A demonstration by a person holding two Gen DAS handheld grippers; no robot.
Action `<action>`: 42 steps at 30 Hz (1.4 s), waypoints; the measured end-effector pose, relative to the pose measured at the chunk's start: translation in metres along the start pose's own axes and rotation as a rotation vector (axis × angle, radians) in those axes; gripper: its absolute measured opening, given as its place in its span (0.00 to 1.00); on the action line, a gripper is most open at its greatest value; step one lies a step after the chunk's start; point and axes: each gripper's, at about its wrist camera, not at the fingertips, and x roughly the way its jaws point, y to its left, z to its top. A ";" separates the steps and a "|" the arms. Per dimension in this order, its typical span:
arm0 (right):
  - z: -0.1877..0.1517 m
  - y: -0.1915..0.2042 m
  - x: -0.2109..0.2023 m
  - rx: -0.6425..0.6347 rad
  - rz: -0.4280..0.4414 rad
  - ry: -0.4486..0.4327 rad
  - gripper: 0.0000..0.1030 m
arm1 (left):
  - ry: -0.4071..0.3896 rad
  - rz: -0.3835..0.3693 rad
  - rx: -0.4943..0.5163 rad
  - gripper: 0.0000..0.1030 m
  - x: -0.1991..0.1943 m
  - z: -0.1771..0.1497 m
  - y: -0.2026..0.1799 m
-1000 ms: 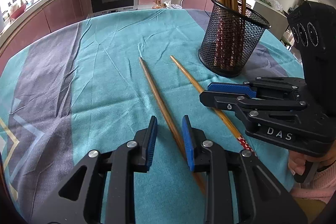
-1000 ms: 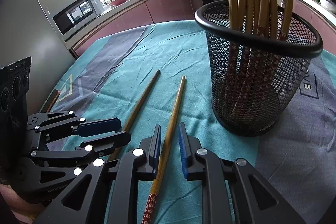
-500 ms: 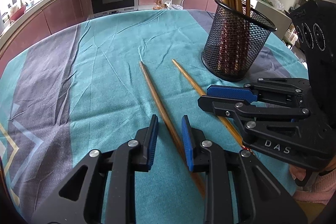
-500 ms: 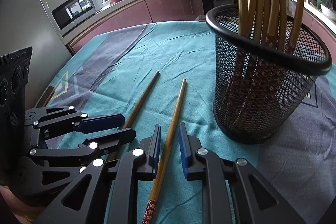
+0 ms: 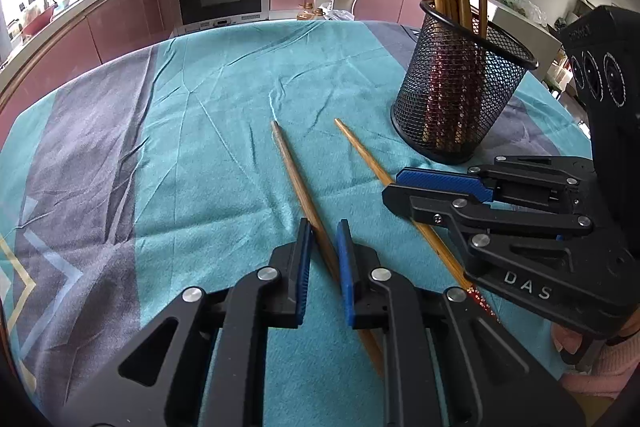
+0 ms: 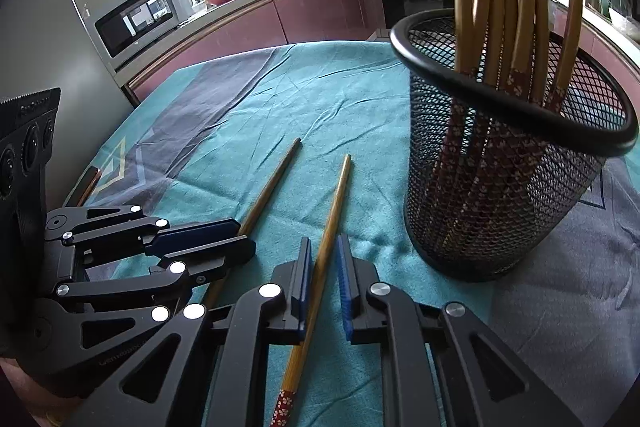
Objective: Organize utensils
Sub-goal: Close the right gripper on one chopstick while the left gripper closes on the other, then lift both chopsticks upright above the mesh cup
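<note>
2 slim round chopsticks lie near-parallel on the teal, wrinkled cloth of the bench (image 5: 200,131). The darker wooden chopstick (image 5: 298,183) runs between the blue ribbed pads of the left hand-held gripper (image 5: 323,251), jaws parted around it, not clamped. The paler bamboo chopstick (image 6: 330,223), with a red floral end, passes between the open right hand-held gripper (image 6: 322,267). At 2 o'clock stands the black wire-mesh holder (image 6: 500,187), cylindrical, upright, full of chopsticks.
</note>
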 end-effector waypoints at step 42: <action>-0.002 0.014 -0.001 -0.080 -0.078 0.011 0.08 | 0.022 0.017 0.022 0.08 0.003 0.004 -0.006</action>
